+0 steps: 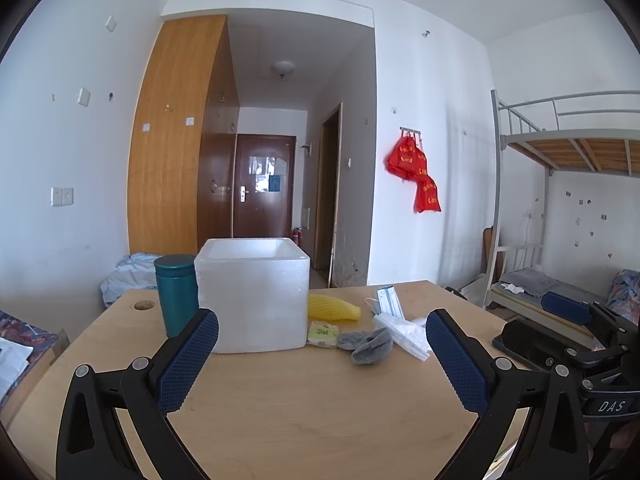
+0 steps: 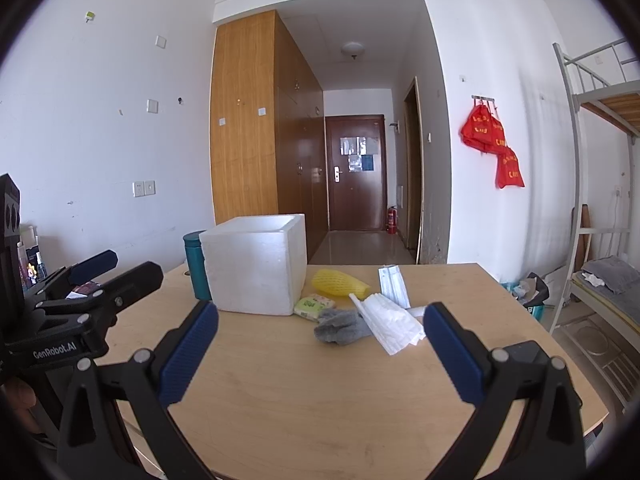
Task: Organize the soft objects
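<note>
A white foam box (image 1: 256, 300) (image 2: 256, 266) stands open-topped on the wooden table (image 1: 304, 408) (image 2: 312, 392). To its right lie a yellow foam net sleeve (image 1: 334, 307) (image 2: 339, 282), a small green tissue pack (image 1: 323, 334) (image 2: 314, 306), a grey sock (image 1: 366, 345) (image 2: 340, 326), white face masks (image 1: 404, 335) (image 2: 390, 322) and a wrapped mask pack (image 1: 389, 300) (image 2: 393, 286). My left gripper (image 1: 322, 330) is open and empty, held above the table's near part. My right gripper (image 2: 320, 322) is open and empty too, facing the pile.
A teal flask (image 1: 177, 294) (image 2: 196, 264) stands left of the box. The right gripper's body (image 1: 568, 348) shows at the table's right edge; the left gripper's body (image 2: 80, 292) shows at the left. A bunk bed (image 1: 560, 208) stands to the right.
</note>
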Tool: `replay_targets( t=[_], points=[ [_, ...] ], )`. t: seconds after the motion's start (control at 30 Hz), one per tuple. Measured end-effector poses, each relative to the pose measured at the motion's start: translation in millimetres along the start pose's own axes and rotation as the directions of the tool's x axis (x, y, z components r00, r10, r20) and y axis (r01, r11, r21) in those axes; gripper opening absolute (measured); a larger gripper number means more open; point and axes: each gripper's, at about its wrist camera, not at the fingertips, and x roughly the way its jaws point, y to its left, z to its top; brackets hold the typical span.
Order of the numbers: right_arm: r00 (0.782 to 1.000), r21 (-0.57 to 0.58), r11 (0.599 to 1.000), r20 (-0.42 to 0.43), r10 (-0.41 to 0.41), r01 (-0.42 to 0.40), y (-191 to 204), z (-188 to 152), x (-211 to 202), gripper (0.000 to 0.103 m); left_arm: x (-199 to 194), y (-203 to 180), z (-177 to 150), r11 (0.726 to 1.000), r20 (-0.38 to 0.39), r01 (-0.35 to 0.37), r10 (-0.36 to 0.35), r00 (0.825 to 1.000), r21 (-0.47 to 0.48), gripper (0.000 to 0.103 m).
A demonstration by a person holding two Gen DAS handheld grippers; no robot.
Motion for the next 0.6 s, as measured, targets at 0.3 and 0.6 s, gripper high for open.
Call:
replay_targets(
  t=[0.3, 0.6],
  points=[
    [1.0, 0.0, 1.0, -0.007, -0.004, 0.004, -0.8, -0.7, 2.7, 0.103, 3.6, 0.1, -0.9, 1.0, -0.015, 0.007, -0.007, 1.0, 0.002, 0.103],
    [0.998, 0.003, 1.0, -0.061, -0.03, 0.03, -12.9, 5.3, 28.4, 0.103, 33.4, 3.2, 6.1, 1.0, -0.071, 0.017, -0.017, 0.997, 0.001, 0.103]
  ],
)
